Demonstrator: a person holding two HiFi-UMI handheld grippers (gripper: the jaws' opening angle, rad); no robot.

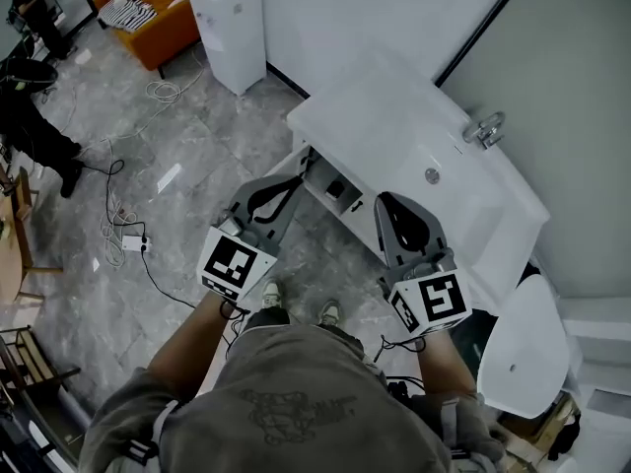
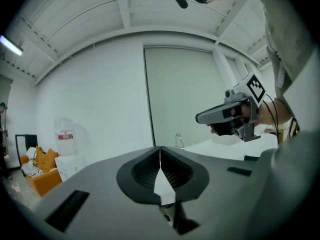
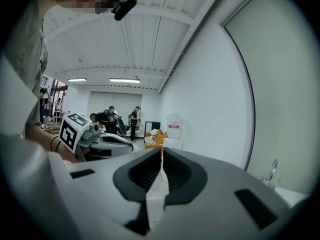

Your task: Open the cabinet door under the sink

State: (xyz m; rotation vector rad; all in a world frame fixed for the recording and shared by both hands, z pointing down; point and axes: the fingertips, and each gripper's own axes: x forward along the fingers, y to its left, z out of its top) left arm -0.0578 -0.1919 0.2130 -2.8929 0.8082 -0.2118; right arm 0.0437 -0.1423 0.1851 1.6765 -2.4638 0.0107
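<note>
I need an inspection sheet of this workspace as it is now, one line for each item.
surface: white sink counter, bare except for the faucet and drain.
job's things: cabinet under the sink shows a dark opening; how far it is open is unclear.
clutter: nothing seen on the counter.
grippers: left gripper and right gripper both shut, empty, touching nothing.
cables: white cable, black cable and power strip on the floor.
surroundings: orange sofa, water dispenser, person at the left.
</note>
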